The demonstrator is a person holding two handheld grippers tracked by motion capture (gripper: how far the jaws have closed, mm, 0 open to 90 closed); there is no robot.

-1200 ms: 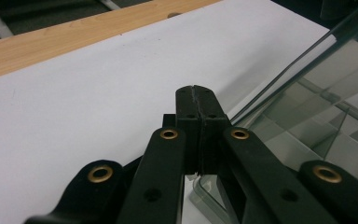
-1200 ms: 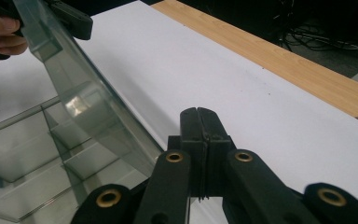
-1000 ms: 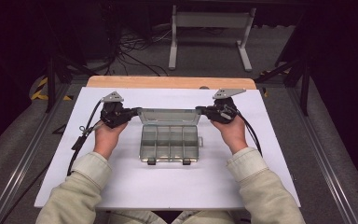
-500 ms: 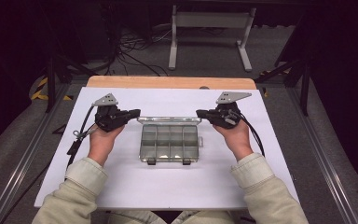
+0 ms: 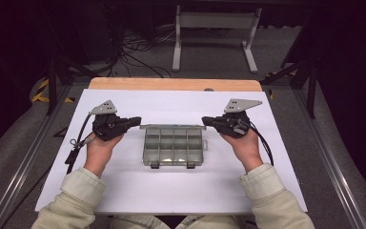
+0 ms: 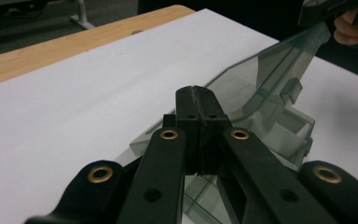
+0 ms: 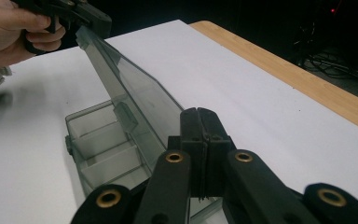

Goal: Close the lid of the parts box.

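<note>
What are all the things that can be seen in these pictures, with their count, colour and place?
Compartment box: one, clear grey plastic, middle of the white board, its compartments look empty.
Lid: one, clear grey, hinged on the box, raised steeply.
White board: one, white, on the table top.
Wooden table edge: one, light brown, beyond the board.
Metal stand: one, pale grey, on the floor behind the table.
Cables: several, black, on the floor at the back.
Left gripper: one, black, at the lid's left end, jaws shut.
Right gripper: one, black, at the lid's right end, jaws shut.
Sleeves: two, pale cream, at the bottom.
</note>
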